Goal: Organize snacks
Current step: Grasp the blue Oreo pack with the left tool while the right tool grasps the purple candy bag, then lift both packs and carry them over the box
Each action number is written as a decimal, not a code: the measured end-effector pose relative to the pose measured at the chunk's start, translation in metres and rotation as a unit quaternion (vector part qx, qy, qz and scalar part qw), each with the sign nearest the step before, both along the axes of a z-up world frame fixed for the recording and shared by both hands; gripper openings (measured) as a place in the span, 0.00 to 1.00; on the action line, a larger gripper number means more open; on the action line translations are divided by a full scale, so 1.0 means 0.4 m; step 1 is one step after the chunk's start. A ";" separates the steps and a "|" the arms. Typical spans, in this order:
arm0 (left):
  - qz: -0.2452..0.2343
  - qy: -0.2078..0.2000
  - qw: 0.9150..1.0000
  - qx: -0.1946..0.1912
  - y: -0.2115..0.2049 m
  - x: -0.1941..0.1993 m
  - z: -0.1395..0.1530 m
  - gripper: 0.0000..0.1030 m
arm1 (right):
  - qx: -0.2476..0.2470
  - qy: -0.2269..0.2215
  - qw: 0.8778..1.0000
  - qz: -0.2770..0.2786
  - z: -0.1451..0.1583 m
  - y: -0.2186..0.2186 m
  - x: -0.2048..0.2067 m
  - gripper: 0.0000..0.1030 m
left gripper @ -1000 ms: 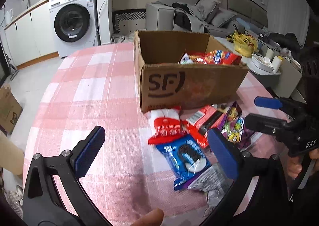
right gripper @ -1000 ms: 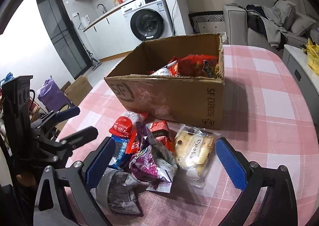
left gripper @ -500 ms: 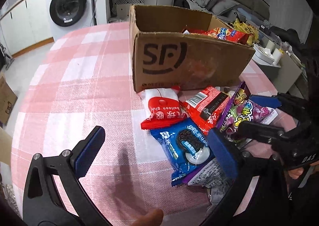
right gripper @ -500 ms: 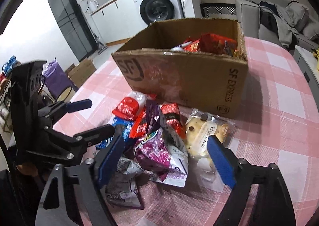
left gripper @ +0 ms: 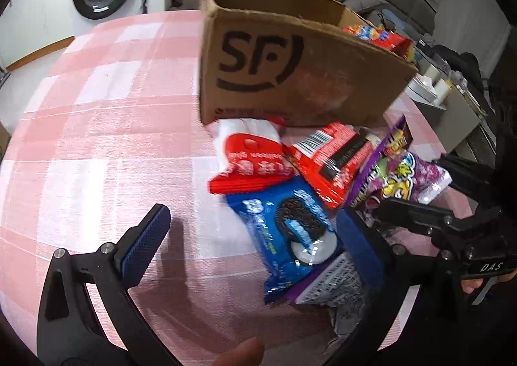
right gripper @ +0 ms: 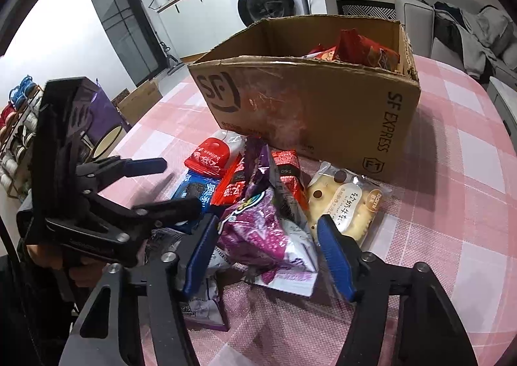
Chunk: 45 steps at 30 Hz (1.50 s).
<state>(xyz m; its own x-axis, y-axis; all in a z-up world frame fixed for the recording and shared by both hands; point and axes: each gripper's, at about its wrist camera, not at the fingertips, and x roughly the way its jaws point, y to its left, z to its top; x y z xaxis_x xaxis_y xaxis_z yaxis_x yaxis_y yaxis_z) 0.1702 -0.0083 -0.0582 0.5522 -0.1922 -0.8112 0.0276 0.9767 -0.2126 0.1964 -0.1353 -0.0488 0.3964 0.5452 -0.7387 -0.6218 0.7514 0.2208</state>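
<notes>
While both spread grippers, left (left gripper: 252,230) and right (right gripper: 268,249), hover, purple bag (right gripper: 265,230) overlaps the cookie pack (left gripper: 290,230)

Right gripper (right gripper: 268,253) has closed in around purple bag (right gripper: 261,230) (jaws narrower).

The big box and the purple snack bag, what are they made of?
The box looks like brown corrugated cardboard, matte, with ragged top edges and printed black letters; a shiny patch on its front may be clear tape. The purple snack bag seems to be thin plastic film: it is glossy, crinkled, and catches bright glints of light.
</notes>
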 end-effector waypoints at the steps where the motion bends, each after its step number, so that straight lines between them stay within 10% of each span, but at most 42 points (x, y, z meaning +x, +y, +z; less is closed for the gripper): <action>1: -0.002 0.001 1.000 0.003 -0.006 0.002 -0.005 0.99 | 0.000 -0.001 1.000 0.001 0.001 -0.001 -0.003 0.60; 18: -0.004 0.014 1.000 0.008 -0.004 0.032 -0.026 0.98 | 0.011 -0.020 1.000 0.013 0.017 -0.030 -0.009 0.50; 29: -0.054 0.013 0.998 -0.041 -0.033 0.028 -0.013 0.43 | 0.012 -0.027 0.999 0.013 0.026 -0.030 -0.016 0.47; 45: -0.068 -0.037 0.996 -0.034 -0.038 -0.011 0.076 0.39 | 0.029 -0.052 0.998 0.017 0.059 -0.043 -0.038 0.42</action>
<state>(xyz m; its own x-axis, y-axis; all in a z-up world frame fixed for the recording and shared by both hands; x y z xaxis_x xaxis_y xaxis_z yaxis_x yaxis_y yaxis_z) 0.1657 -0.0235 -0.0280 0.5753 -0.3224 -0.7517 0.1776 0.9463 -0.2700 0.1811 -0.1523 -0.0254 0.4496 0.6003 -0.6615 -0.6680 0.7176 0.1971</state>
